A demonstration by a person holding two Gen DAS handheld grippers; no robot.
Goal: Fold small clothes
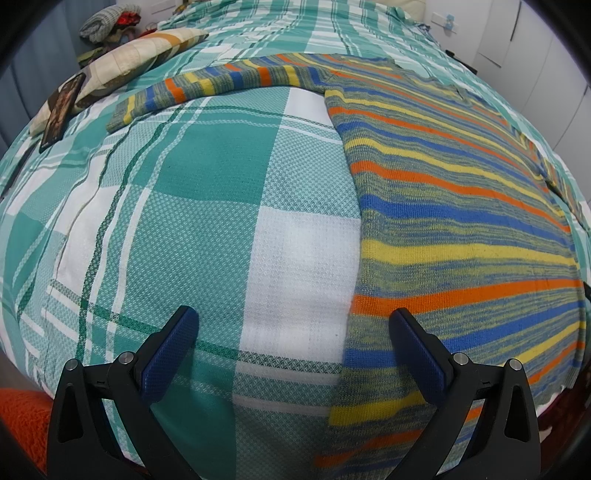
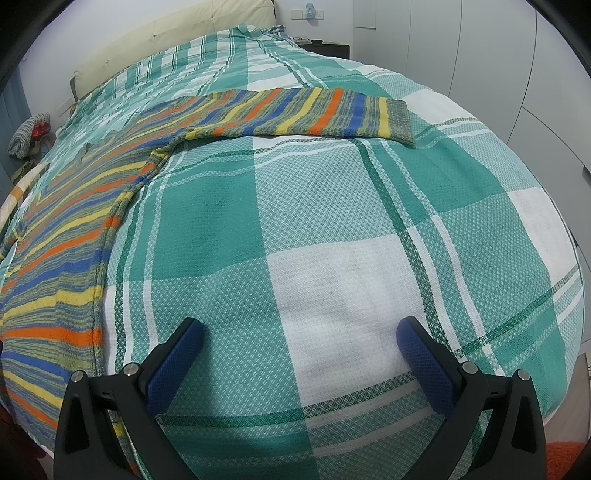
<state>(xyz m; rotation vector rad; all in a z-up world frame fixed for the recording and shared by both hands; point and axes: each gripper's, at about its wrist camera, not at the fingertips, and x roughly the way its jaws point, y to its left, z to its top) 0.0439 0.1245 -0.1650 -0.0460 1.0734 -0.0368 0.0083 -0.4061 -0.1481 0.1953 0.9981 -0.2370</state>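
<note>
A striped knit sweater (image 1: pixel 461 206) in orange, blue, yellow and grey-green lies flat on the green-and-white checked bedspread (image 1: pixel 207 206). Its one sleeve (image 1: pixel 207 86) stretches out to the left in the left wrist view. My left gripper (image 1: pixel 293 339) hovers open over the sweater's lower left edge, its right finger above the knit and nothing between the fingers. In the right wrist view the sweater body (image 2: pixel 62 251) fills the left side and its other sleeve (image 2: pixel 314 114) reaches right. My right gripper (image 2: pixel 299 345) is open above bare bedspread (image 2: pixel 332 229), to the right of the sweater.
A patterned pillow (image 1: pixel 122 66) and a dark flat card or phone (image 1: pixel 62 107) lie at the bed's far left. A bundle of cloth (image 1: pixel 107 24) sits beyond. A cream headboard (image 2: pixel 166 33) and white wardrobe doors (image 2: pixel 498 55) border the bed. Orange fabric (image 1: pixel 22 424) shows below the bed edge.
</note>
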